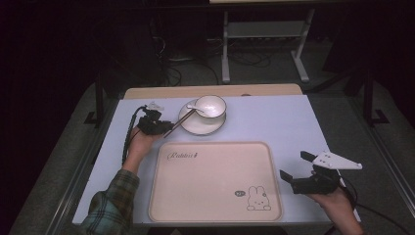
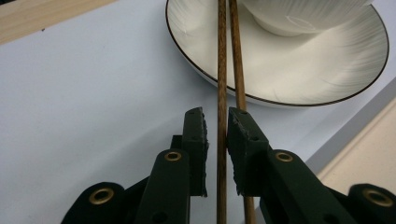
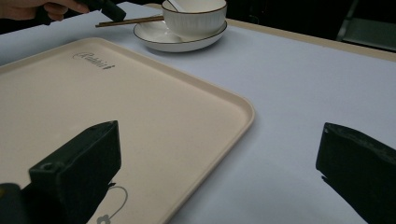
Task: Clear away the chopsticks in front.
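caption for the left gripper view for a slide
Left gripper closing on wooden chopsticks resting across a white plate.

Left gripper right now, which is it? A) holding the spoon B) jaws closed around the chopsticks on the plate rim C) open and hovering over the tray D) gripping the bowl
B: in the left gripper view the left gripper has its jaws close around the pair of chopsticks, whose far ends lie across the plate under the bowl.

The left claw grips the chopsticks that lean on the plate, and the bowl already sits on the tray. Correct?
Not quite. The left claw does grip the chopsticks leaning on the plate, but the high view shows the bowl on that plate, not on the tray.
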A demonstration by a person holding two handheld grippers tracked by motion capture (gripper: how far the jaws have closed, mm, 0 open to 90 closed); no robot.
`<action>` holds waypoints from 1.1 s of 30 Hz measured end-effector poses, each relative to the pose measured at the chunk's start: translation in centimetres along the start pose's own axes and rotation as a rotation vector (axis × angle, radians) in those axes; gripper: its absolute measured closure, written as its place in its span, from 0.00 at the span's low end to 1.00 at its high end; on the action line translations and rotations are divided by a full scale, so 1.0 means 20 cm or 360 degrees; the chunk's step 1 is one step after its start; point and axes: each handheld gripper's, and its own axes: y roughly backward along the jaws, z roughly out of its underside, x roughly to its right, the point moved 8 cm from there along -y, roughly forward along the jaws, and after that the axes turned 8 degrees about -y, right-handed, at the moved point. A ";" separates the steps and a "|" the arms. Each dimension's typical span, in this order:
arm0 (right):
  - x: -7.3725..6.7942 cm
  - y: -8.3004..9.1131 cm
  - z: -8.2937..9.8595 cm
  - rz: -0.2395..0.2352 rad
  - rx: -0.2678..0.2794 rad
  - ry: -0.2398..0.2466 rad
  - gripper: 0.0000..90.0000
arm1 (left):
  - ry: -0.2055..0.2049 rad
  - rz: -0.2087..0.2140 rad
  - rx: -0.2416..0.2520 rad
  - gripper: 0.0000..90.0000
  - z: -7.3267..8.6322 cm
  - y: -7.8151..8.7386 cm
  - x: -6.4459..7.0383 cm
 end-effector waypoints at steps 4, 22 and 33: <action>0.00 0.00 0.00 0.0000 0.0000 0.0001 0.00 | 0.0002 -0.0002 -0.0019 0.85 0.01 -0.02 0.00; 0.00 0.00 0.00 0.0001 0.0007 0.0002 0.00 | 0.0041 -0.0022 0.0010 0.95 0.01 -0.01 -0.02; 0.00 0.01 0.00 0.0002 0.0010 0.0004 0.00 | 0.0070 -0.0005 0.0015 0.95 0.05 0.13 -0.04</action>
